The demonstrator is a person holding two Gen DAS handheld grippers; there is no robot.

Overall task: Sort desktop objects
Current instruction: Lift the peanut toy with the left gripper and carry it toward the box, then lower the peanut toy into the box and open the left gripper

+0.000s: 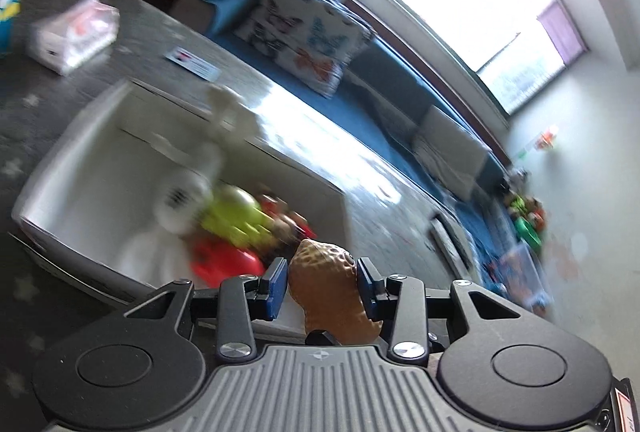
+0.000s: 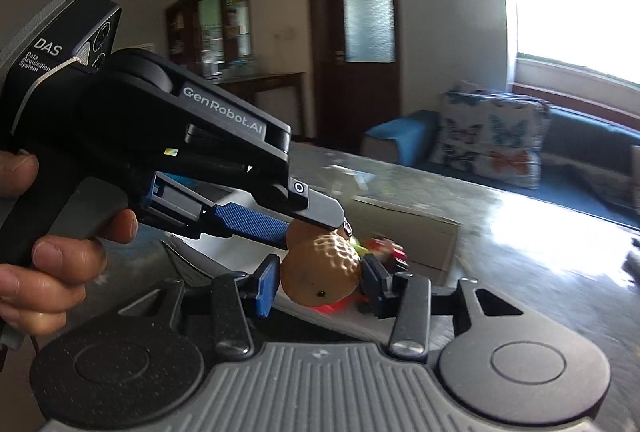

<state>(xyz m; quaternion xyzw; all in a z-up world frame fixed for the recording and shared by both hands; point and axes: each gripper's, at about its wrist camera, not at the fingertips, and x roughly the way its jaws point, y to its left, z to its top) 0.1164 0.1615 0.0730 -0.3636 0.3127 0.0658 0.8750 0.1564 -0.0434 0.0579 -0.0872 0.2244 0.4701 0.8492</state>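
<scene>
peanut-shaped toy [image 1: 332, 288], tan and dimpled, is gripped at once by both grippers above a white box [image 1: 72, 192] on the grey table [image 1: 48, 104]. left gripper [image 1: 322, 286] presses its blue pads against one lobe; right gripper [image 2: 320, 280] clamps the other lobe. a person's hand [image 2: 52, 252] holds the left gripper's handle. the box holds blurred yellow-green and red toys [image 1: 240, 228]. a tissue pack [image 1: 74, 34] lies further back.
</scene>
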